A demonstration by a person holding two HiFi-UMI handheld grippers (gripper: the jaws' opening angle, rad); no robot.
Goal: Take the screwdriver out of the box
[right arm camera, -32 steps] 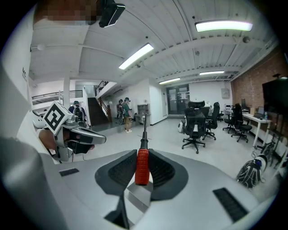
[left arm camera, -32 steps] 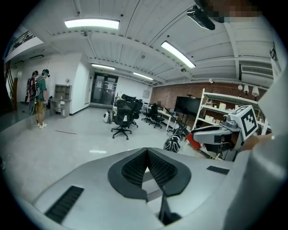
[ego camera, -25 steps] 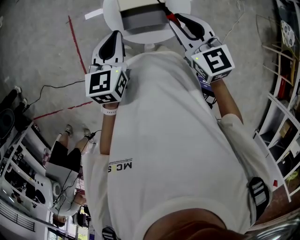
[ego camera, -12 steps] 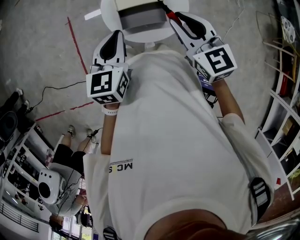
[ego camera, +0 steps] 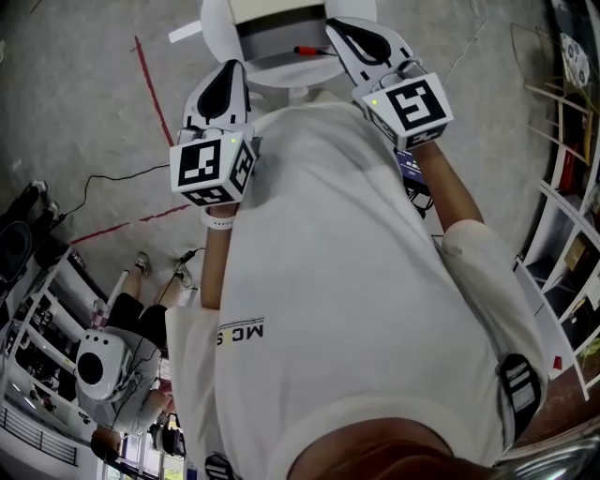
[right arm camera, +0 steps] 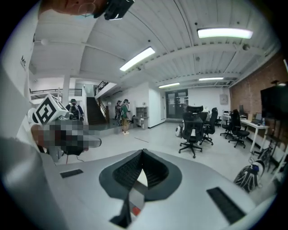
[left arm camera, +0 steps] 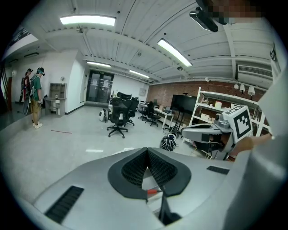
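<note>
A grey box (ego camera: 281,37) stands on a small round white table (ego camera: 217,28) at the top of the head view. The red-handled screwdriver (ego camera: 309,50) lies level across the box's near edge. My right gripper (ego camera: 336,23) reaches over the box just right of the screwdriver, and its jaws meet at the tips (right arm camera: 142,152). My left gripper (ego camera: 232,67) hovers at the table's near left rim, jaws also together (left arm camera: 147,150). A bit of red shows low in the gap of each gripper view. My white shirt hides most of the table.
A red tape line (ego camera: 150,80) and a black cable (ego camera: 112,173) run over the concrete floor at left. Shelving (ego camera: 562,187) stands at right. Office chairs (left arm camera: 118,119) and standing people (right arm camera: 124,116) are farther off in the room.
My right gripper has swung left and further over the box. The screwdriver, earlier angled at that gripper's tip, now lies level at the box's near edge. The left gripper has stayed put.
</note>
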